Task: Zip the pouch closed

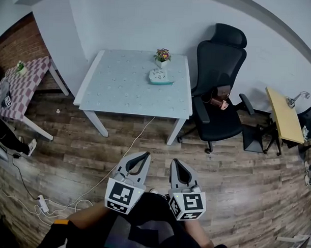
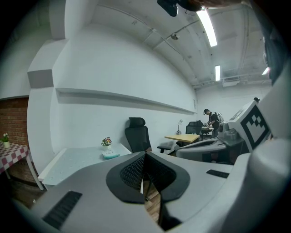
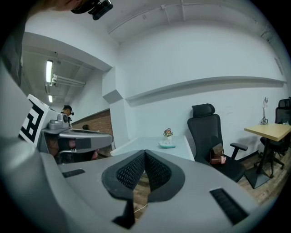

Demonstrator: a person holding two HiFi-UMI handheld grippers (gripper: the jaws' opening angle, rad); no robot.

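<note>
A teal pouch (image 1: 160, 77) lies on the far right part of a pale table (image 1: 121, 89), beside a small flower pot (image 1: 162, 56). Both grippers hang over the wooden floor, well short of the table and side by side. My left gripper (image 1: 143, 156) is shut with nothing in it, its pads meeting (image 2: 145, 157). My right gripper (image 1: 175, 162) is likewise shut and empty (image 3: 145, 154). The pouch (image 2: 110, 155) shows small and distant in the left gripper view, and the pouch (image 3: 167, 145) is just as far off in the right gripper view.
A black office chair (image 1: 220, 82) stands right of the table with a brown item (image 1: 217, 100) on its seat. Further right is a yellow side table (image 1: 283, 114). A checkered table (image 1: 22, 86) is at left. A white cable and power strip (image 1: 43, 203) lie on the floor.
</note>
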